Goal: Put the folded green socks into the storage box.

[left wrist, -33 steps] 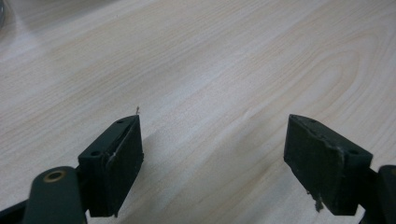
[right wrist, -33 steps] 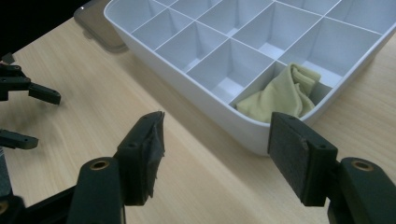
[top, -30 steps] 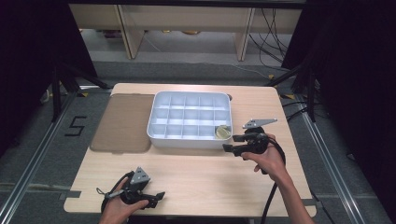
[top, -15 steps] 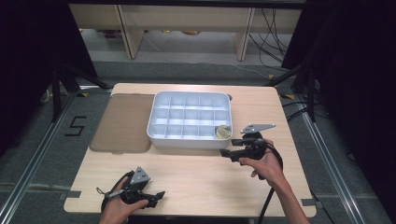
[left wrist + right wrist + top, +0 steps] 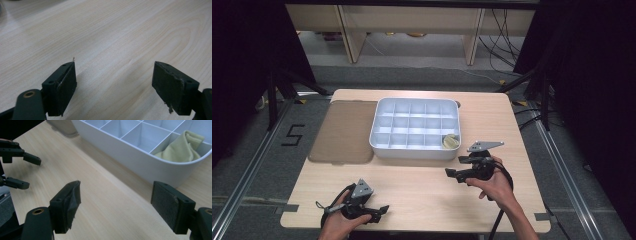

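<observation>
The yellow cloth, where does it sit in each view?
High view: yellow cloth in the near right corner compartment of the white divided tray.
Right gripper view: cloth at upper right, in the tray's corner compartment.
Left gripper view: bare wood tabletop.
Shared landmark: the white tray.

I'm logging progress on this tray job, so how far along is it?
Done: a yellow cloth lies in the near right corner compartment of the white tray. In hand: nothing; the right hand-held gripper has just been opening, with nothing between its jaws, in front of the tray, and the left hand-held gripper rests open on the table. Left: the other compartments are empty, and the brown lid lies beside the tray.
</observation>
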`<move>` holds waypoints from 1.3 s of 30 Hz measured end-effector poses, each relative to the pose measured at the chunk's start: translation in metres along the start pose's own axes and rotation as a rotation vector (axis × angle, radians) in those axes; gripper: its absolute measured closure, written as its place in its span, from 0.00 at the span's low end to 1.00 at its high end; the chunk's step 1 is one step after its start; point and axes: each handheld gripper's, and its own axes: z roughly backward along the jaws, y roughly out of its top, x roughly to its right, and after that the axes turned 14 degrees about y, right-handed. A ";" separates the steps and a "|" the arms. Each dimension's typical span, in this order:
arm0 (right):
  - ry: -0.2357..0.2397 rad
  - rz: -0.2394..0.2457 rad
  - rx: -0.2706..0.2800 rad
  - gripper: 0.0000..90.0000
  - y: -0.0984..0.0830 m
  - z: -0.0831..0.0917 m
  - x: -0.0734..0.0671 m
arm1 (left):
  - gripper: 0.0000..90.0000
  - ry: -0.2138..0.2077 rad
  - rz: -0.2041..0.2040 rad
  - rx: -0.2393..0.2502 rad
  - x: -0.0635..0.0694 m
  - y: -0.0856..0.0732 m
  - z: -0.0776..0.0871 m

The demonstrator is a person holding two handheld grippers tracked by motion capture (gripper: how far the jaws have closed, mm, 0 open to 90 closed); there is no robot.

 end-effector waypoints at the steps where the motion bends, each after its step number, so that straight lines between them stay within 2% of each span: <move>1: 0.007 -0.019 -0.007 0.28 -0.001 0.000 -0.002 | 0.21 -0.001 0.001 0.000 0.000 0.000 0.000; 2: 0.016 -0.006 -0.005 0.28 -0.003 -0.001 -0.002 | 0.21 0.000 0.001 -0.002 0.000 0.000 0.001; 4: 0.002 -0.011 -0.008 0.28 -0.005 -0.001 -0.004 | 0.21 0.004 -0.007 -0.001 -0.001 0.001 0.001; 6: 0.022 -0.015 -0.009 0.28 -0.008 -0.003 -0.004 | 0.21 0.004 -0.008 -0.001 -0.001 0.000 0.001; 7: 0.008 -0.003 -0.015 0.27 -0.009 -0.002 -0.004 | 0.21 0.004 -0.007 -0.001 -0.001 0.000 0.001; 9: 0.005 -0.011 -0.012 0.27 -0.011 -0.003 -0.005 | 0.21 0.000 -0.002 0.001 0.000 0.000 0.000; 10: 0.016 -0.015 -0.002 0.26 -0.013 -0.004 -0.005 | 0.21 0.000 0.000 0.000 0.000 0.000 0.000; 11: -0.003 -0.007 -0.009 0.26 -0.014 -0.002 -0.004 | 0.21 -0.001 -0.001 -0.002 0.000 0.000 0.000; 12: 0.005 -0.004 0.002 0.26 -0.016 -0.003 -0.004 | 0.21 -0.001 -0.002 -0.002 0.001 0.000 0.001; 13: 0.021 -0.022 -0.002 0.26 -0.017 -0.004 -0.005 | 0.21 -0.003 0.000 0.002 0.001 0.000 0.000; 15: 0.003 -0.013 0.010 0.25 -0.019 -0.004 -0.006 | 0.21 -0.010 -0.009 -0.002 0.000 0.000 0.002; 16: 0.019 0.000 0.004 0.24 -0.020 -0.003 -0.004 | 0.21 -0.011 -0.015 -0.008 -0.001 0.001 0.002; 17: 0.008 -0.008 -0.001 0.23 -0.021 -0.002 -0.006 | 0.21 -0.010 -0.002 0.001 0.000 0.001 0.002; 19: 0.031 -0.020 0.012 0.21 -0.023 -0.003 -0.007 | 0.21 -0.006 -0.014 0.000 -0.002 0.001 0.003; 20: 0.015 0.006 0.015 0.21 -0.024 -0.002 -0.006 | 0.21 -0.005 -0.023 0.001 -0.002 0.001 0.003; 22: 0.027 -0.025 0.020 0.20 -0.026 -0.002 -0.010 | 0.21 -0.007 -0.020 0.002 -0.002 0.001 0.003; 23: 0.025 -0.020 0.018 0.19 -0.027 -0.002 -0.010 | 0.21 -0.007 -0.019 0.003 -0.002 0.001 0.003; 24: 0.002 -0.001 0.024 0.19 -0.028 -0.001 -0.009 | 0.22 -0.006 -0.014 0.009 -0.002 0.002 0.003; 25: 0.023 -0.017 0.020 0.19 -0.029 -0.002 -0.011 | 0.21 0.004 -0.010 0.009 -0.002 0.002 0.003; 26: 0.006 0.003 0.020 0.19 -0.030 -0.001 -0.010 | 0.21 0.004 -0.007 0.012 -0.002 0.002 0.003; 27: 0.022 -0.012 0.028 0.19 -0.032 -0.002 -0.011 | 0.21 -0.004 -0.004 0.014 -0.003 0.002 0.004; 28: 0.019 -0.010 0.023 0.19 -0.033 -0.002 -0.012 | 0.21 -0.006 -0.005 0.007 -0.003 0.002 0.004; 29: 0.004 0.009 0.017 0.19 -0.034 -0.001 -0.011 | 0.21 -0.003 -0.021 0.009 -0.005 0.003 0.005; 30: 0.026 -0.010 0.030 0.19 -0.036 -0.003 -0.013 | 0.21 -0.003 -0.010 0.016 -0.004 0.003 0.004; 31: 0.023 0.017 0.025 0.19 -0.038 -0.003 -0.011 | 0.21 0.003 -0.007 0.014 -0.005 0.002 0.004; 32: 0.012 -0.004 0.016 0.19 -0.039 -0.002 -0.013 | 0.21 -0.007 -0.010 0.003 -0.005 0.003 0.005; 33: 0.028 -0.038 0.020 0.19 -0.041 -0.002 -0.016 | 0.21 -0.006 -0.006 0.007 -0.004 0.003 0.005; 35: 0.027 0.000 0.022 0.19 -0.043 -0.002 -0.014 | 0.21 0.000 0.010 0.016 -0.004 0.003 0.005; 36: 0.032 -0.037 0.019 0.19 -0.044 -0.002 -0.017 | 0.21 -0.004 -0.013 0.009 -0.005 0.003 0.006; 37: 0.032 -0.042 0.019 0.19 -0.045 -0.002 -0.018 | 0.21 0.000 -0.022 0.016 -0.006 0.003 0.006; 38: 0.017 -0.001 0.015 0.19 -0.047 -0.002 -0.016 | 0.21 0.005 -0.007 0.019 -0.005 0.003 0.005; 39: 0.011 -0.014 0.019 0.19 -0.049 -0.002 -0.017 | 0.21 0.005 0.002 0.016 -0.004 0.003 0.005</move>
